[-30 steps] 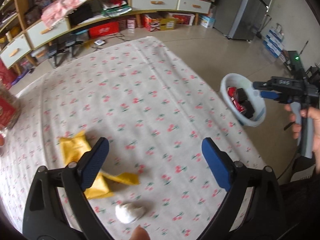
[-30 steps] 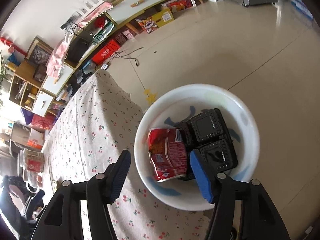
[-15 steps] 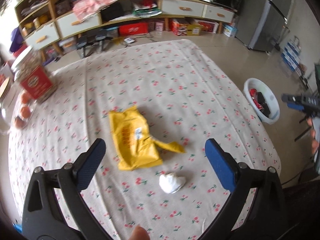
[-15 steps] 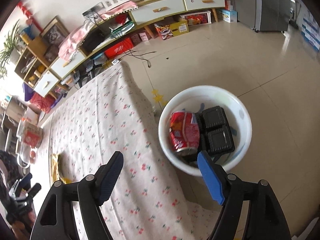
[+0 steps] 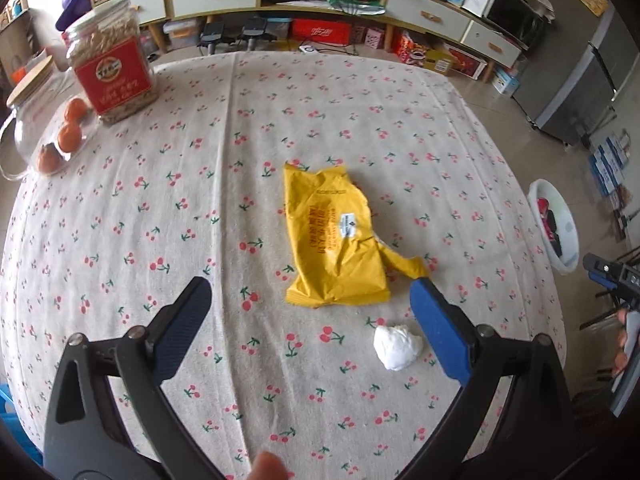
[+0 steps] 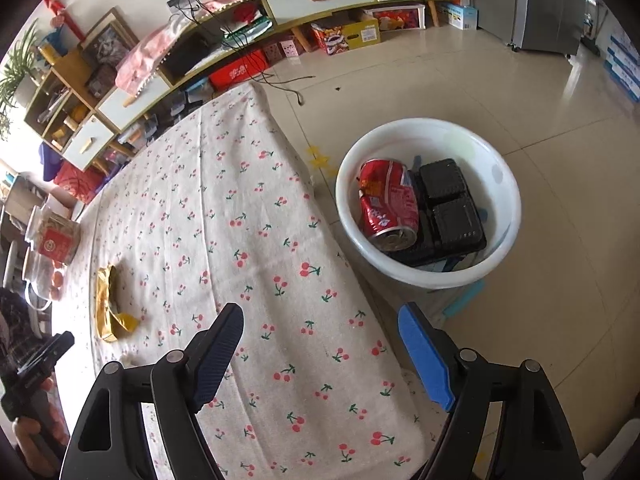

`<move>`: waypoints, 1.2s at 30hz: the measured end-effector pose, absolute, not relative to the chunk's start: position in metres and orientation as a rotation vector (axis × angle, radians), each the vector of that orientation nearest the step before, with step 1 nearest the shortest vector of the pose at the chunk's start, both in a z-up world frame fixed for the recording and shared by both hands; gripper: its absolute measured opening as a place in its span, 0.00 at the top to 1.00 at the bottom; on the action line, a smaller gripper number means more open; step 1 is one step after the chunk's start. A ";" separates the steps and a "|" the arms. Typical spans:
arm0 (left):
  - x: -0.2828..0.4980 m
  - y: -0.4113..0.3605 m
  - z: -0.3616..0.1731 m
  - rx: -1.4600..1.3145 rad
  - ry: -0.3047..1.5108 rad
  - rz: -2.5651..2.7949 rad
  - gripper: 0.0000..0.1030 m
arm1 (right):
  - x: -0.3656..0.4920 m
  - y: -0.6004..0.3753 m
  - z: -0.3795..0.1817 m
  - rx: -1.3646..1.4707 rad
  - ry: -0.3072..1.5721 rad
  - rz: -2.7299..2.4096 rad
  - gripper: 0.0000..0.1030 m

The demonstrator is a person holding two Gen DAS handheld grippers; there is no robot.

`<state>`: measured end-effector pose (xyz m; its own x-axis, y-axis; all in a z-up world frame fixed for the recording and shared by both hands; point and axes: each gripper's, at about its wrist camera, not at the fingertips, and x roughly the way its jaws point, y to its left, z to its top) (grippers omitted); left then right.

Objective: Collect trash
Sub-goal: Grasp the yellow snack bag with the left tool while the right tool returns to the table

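Note:
A crumpled yellow wrapper (image 5: 335, 243) lies on the cherry-print tablecloth (image 5: 200, 184), with a white paper wad (image 5: 397, 346) just nearer me. My left gripper (image 5: 310, 294) hovers over both, open and empty, the wrapper's near edge between its fingers. My right gripper (image 6: 320, 324) is open and empty above the table's right edge. On the floor beside the table stands a white basin (image 6: 500, 216) that holds a crushed red can (image 6: 386, 204) and black trays (image 6: 452, 204). The wrapper (image 6: 106, 304) also shows at the left of the right wrist view.
A jar with a red label (image 5: 110, 68), a glass container (image 5: 24, 120) and orange fruits (image 5: 68, 136) stand at the table's far left. Shelving and drawers (image 5: 320, 4) line the back wall. A grey fridge (image 6: 548, 4) stands far right. A hand (image 6: 28, 432) holds the other gripper.
The left gripper swung leftward over the table, bringing the wrapper and wad between its fingers. The right gripper opened wider and pulled back from the basin toward the table edge.

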<state>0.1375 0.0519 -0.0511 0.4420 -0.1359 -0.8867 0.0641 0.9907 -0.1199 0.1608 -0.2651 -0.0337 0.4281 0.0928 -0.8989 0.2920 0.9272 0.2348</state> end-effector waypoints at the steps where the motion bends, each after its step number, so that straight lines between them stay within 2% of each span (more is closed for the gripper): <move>1: 0.139 0.050 -0.055 -0.066 1.107 -0.118 0.04 | 0.162 -0.263 -0.034 0.376 1.133 -0.124 0.21; 12: 0.166 0.027 -0.087 -0.090 1.111 -0.181 0.04 | 0.168 -0.234 -0.042 0.240 1.170 -0.082 0.21; 16: 0.174 0.026 -0.095 -0.115 1.116 -0.191 0.08 | 0.168 -0.232 -0.046 0.215 1.182 -0.080 0.21; 18: 0.176 0.027 -0.099 -0.133 1.126 -0.197 0.12 | 0.168 -0.231 -0.048 0.209 1.191 -0.078 0.21; 21: 0.178 0.030 -0.100 -0.120 1.115 -0.188 0.26 | 0.169 -0.231 -0.050 0.203 1.198 -0.086 0.21; 22: 0.178 0.031 -0.099 -0.107 1.113 -0.186 0.37 | 0.169 -0.232 -0.051 0.206 1.200 -0.089 0.21; 26: 0.175 0.041 -0.092 -0.141 1.120 -0.204 0.50 | 0.172 -0.226 -0.050 0.199 1.200 -0.090 0.21; 36: 0.148 0.072 -0.064 -0.120 1.091 -0.176 0.51 | 0.181 -0.174 -0.047 0.122 1.192 -0.007 0.21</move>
